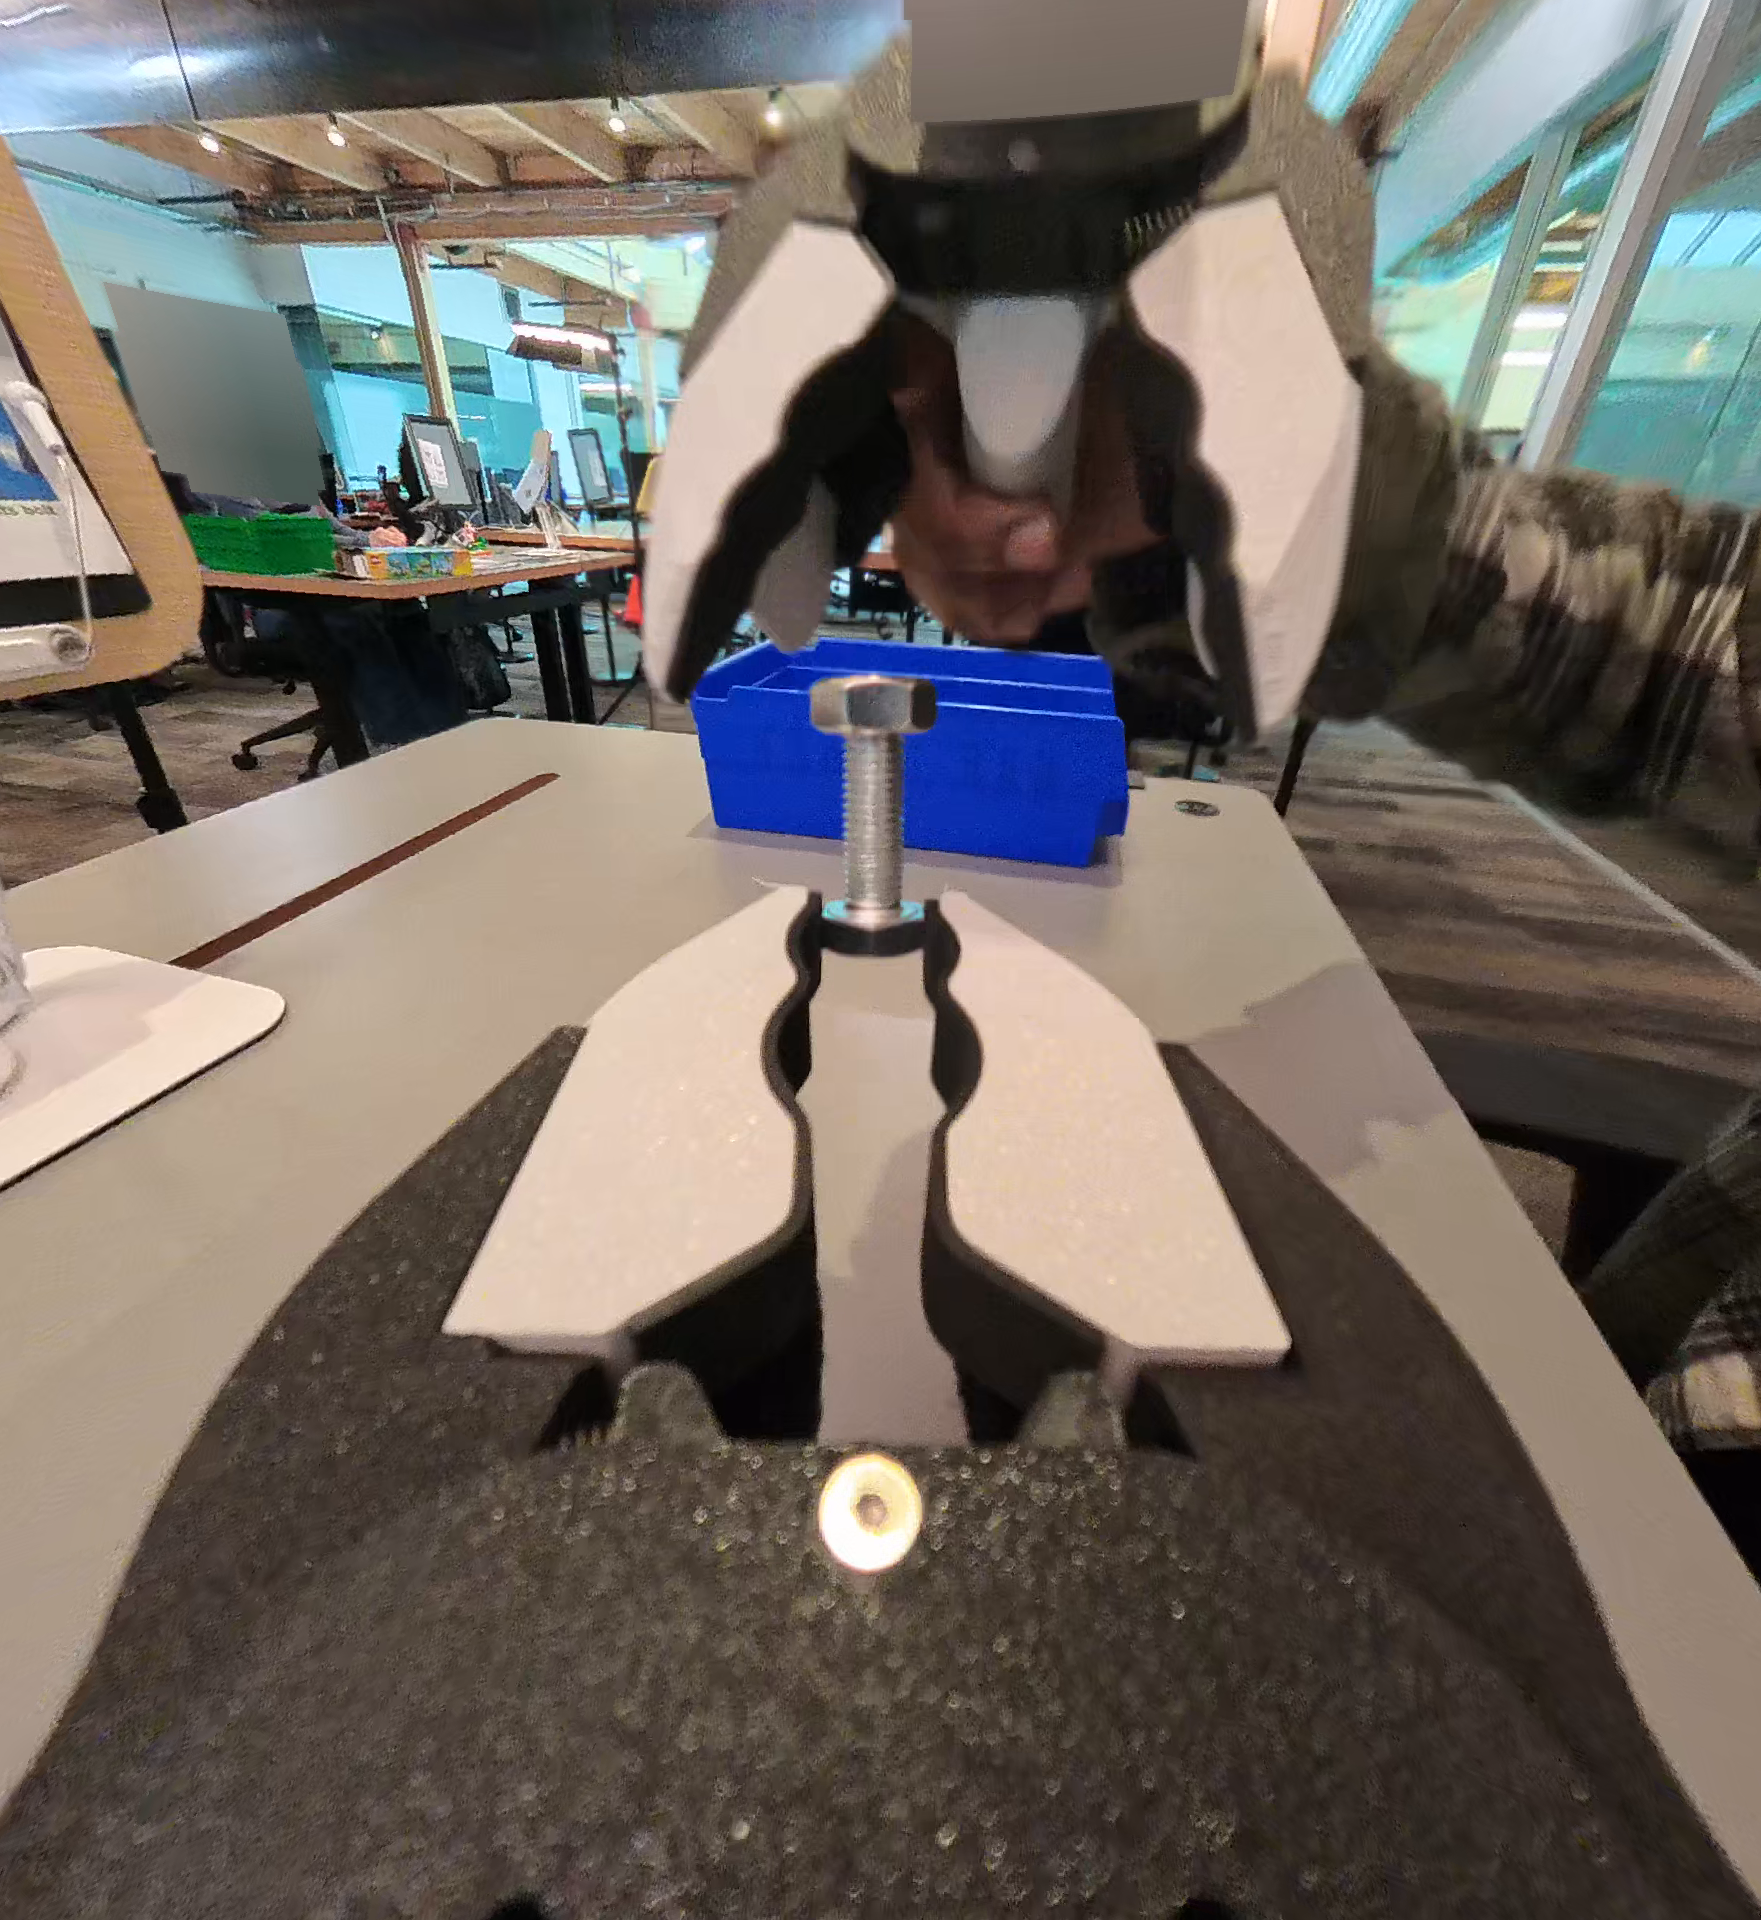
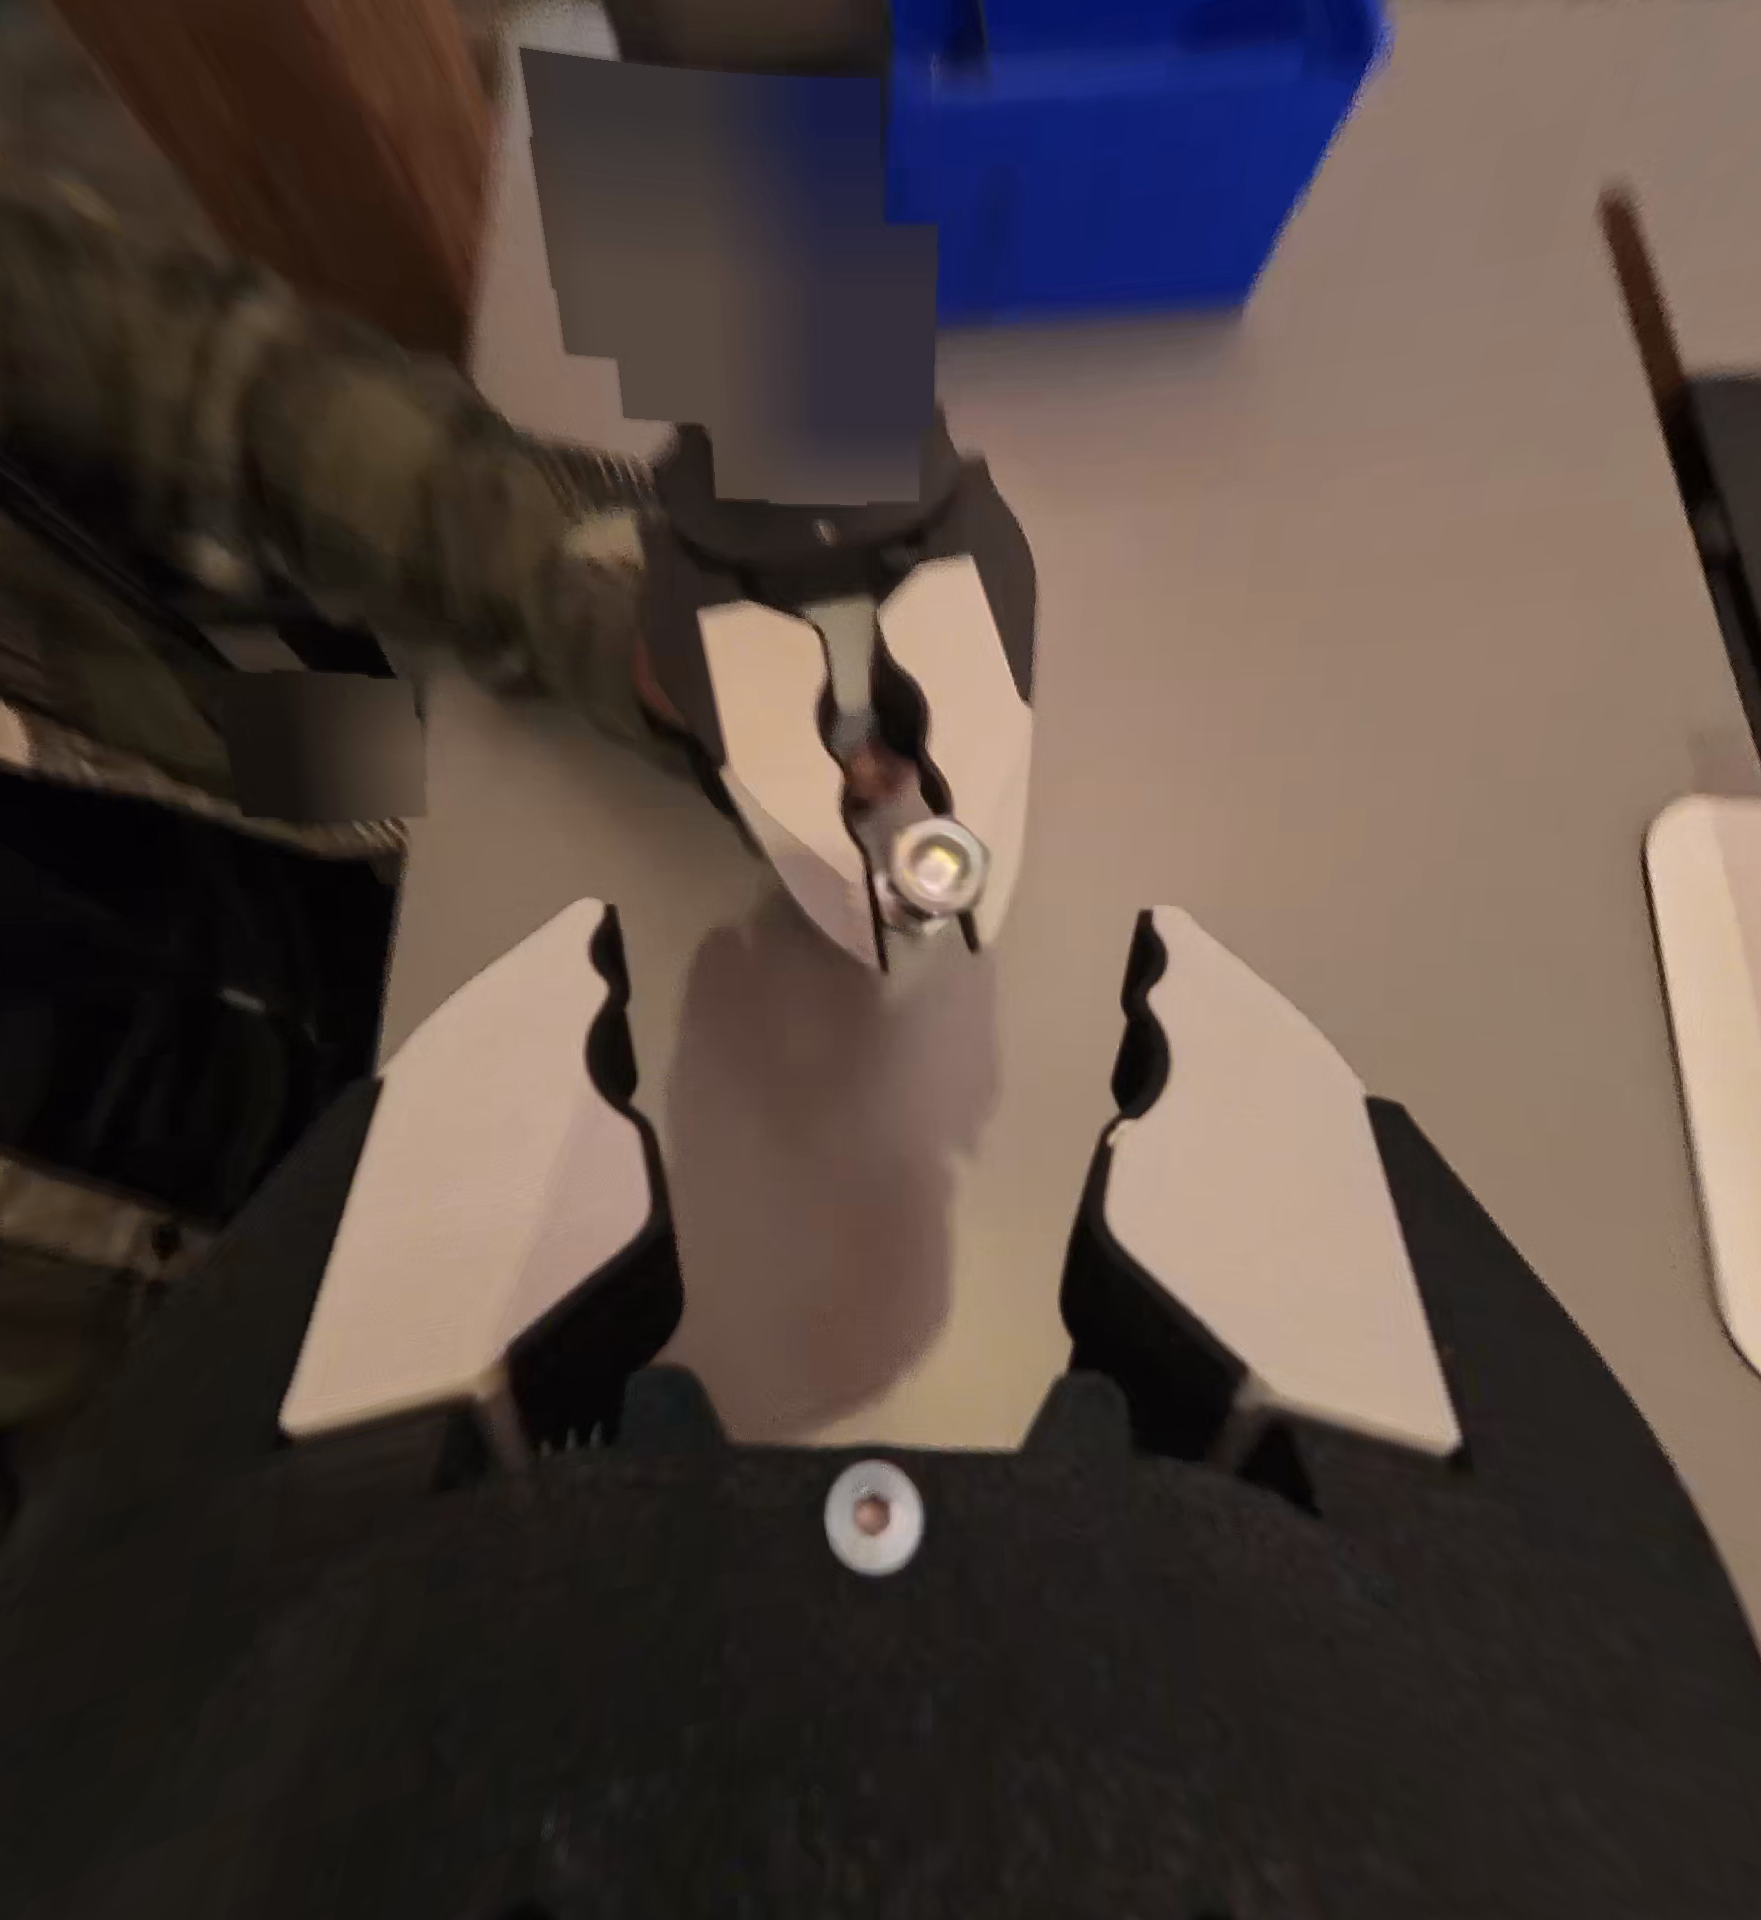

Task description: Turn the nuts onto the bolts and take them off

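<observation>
On the grey bench point(image 1: 232, 1195) in an open office, a nut point(image 1: 871, 914) with its upright bolt point(image 1: 872, 800) is being pinched by the left hand-held gripper point(image 1: 871, 920); directly above, the right hand-held gripper point(image 1: 969, 675) is hanging wide open, nearest the bolt head.

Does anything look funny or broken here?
Nothing broken. The bolt stands head-up, with the left tongs pinching the nut at its bottom end. The right tongs hang open above.

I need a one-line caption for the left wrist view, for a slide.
Left gripper clamps the nut under an upright bolt; the open right gripper hangs above.
</observation>
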Motion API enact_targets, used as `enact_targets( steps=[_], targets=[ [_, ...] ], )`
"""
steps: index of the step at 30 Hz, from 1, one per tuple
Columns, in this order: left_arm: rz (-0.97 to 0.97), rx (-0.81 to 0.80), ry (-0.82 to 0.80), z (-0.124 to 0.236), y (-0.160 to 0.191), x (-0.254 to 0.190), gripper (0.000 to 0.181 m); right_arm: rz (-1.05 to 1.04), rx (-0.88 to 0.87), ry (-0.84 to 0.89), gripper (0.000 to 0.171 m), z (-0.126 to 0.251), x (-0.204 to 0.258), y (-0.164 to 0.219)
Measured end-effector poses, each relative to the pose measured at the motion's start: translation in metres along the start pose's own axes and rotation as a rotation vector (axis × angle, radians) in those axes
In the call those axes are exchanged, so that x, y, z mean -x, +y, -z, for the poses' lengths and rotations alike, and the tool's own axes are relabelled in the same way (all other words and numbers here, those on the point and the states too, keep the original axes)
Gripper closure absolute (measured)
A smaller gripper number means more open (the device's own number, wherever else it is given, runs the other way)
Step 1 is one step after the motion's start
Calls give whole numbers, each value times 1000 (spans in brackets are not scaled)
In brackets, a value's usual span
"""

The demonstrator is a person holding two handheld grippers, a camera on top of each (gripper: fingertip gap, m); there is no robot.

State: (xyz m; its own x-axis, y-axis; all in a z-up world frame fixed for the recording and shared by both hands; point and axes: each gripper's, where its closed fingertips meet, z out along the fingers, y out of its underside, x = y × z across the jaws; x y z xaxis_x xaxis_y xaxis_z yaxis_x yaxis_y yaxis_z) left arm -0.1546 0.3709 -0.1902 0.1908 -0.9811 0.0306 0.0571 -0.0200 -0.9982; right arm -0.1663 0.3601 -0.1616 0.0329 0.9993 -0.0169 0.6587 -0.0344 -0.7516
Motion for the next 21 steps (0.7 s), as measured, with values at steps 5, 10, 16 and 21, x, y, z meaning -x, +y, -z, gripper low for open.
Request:
enact_targets(
  steps=[5, 10, 16, 21],
  targets=[
    [34, -23, -2, 2, -1, 4, 163, 7, -323, -4, 83, -1, 11, -21],
    [39, -36, 2, 3, -3, 4, 163, 2, -349, 58, 78, -10, 10, -17],
    [43, -42, -5, 5, -5, 6, 163, 3, -392, 52, 82, -7, 20, -13],
    [49, -50, -2, 6, -6, 6, 163, -23, -429, 87, 82, -3, 15, -14]
  ],
)
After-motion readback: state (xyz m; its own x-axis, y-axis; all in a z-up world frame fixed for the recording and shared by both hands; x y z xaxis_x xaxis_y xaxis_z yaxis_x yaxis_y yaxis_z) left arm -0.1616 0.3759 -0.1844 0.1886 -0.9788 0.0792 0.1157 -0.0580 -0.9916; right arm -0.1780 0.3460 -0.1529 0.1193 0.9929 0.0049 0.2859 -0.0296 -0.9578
